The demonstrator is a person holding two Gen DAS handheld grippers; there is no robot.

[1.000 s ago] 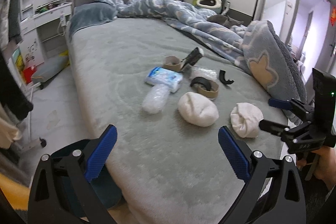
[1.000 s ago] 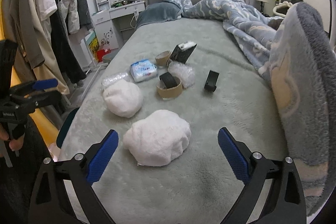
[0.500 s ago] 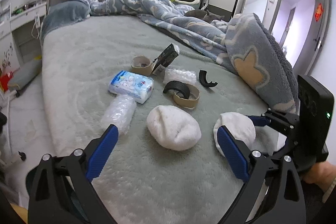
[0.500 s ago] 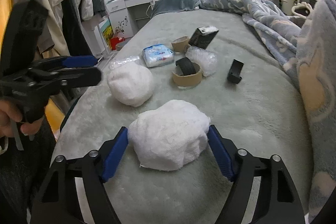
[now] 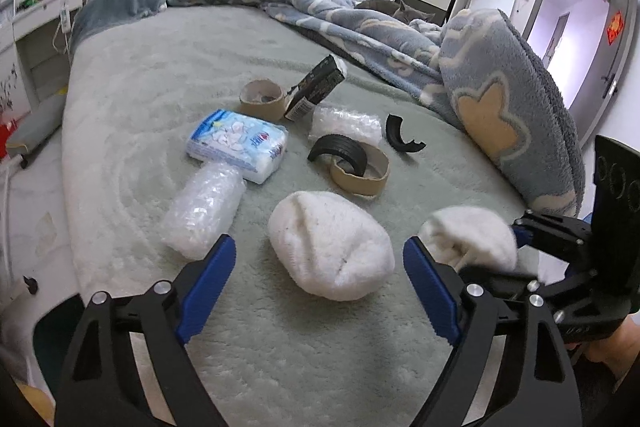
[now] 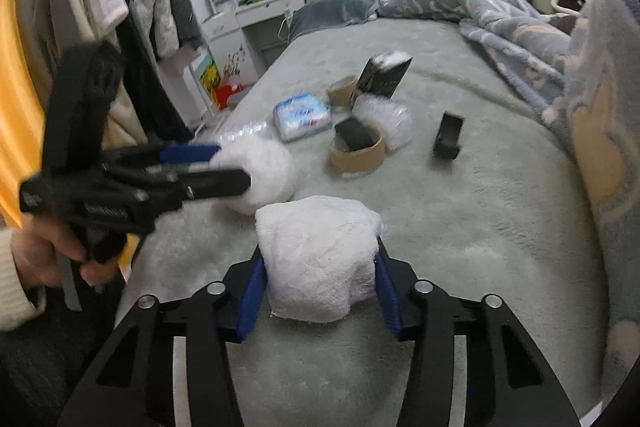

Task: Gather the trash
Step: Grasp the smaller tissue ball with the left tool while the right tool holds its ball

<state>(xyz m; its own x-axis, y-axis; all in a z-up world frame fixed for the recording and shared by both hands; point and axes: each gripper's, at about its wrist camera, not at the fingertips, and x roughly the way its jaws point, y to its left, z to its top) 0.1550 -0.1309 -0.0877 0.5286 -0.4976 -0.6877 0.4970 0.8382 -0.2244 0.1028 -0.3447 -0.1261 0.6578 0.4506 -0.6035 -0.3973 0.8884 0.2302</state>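
Note:
Trash lies on a grey-green bed [image 5: 132, 91]. My right gripper [image 6: 318, 279] is shut on a white fluffy wad [image 6: 316, 259], which also shows in the left wrist view [image 5: 468, 239]. My left gripper [image 5: 320, 291] is open, its fingers either side of a second white wad [image 5: 330, 251] without touching it; that wad shows in the right wrist view [image 6: 260, 175]. Farther back lie a bubble-wrap roll [image 5: 204, 211], a tissue pack [image 5: 238, 145], two cardboard tape cores [image 5: 360, 171] [image 5: 262, 99], black curved pieces [image 5: 400, 139], a black box [image 5: 316, 87] and more bubble wrap [image 5: 346, 123].
A bunched blue blanket [image 5: 400, 39] and a thick folded blue blanket [image 5: 516, 115] fill the bed's right side. The bed's left edge drops to the floor [image 5: 28, 195]. Hanging clothes [image 6: 120, 19] and a white dressing table [image 6: 256, 11] stand to the left.
Both grippers moved forward over the bed. My right gripper closed on the nearer white wad. My left gripper came up around the other wad and stayed open.

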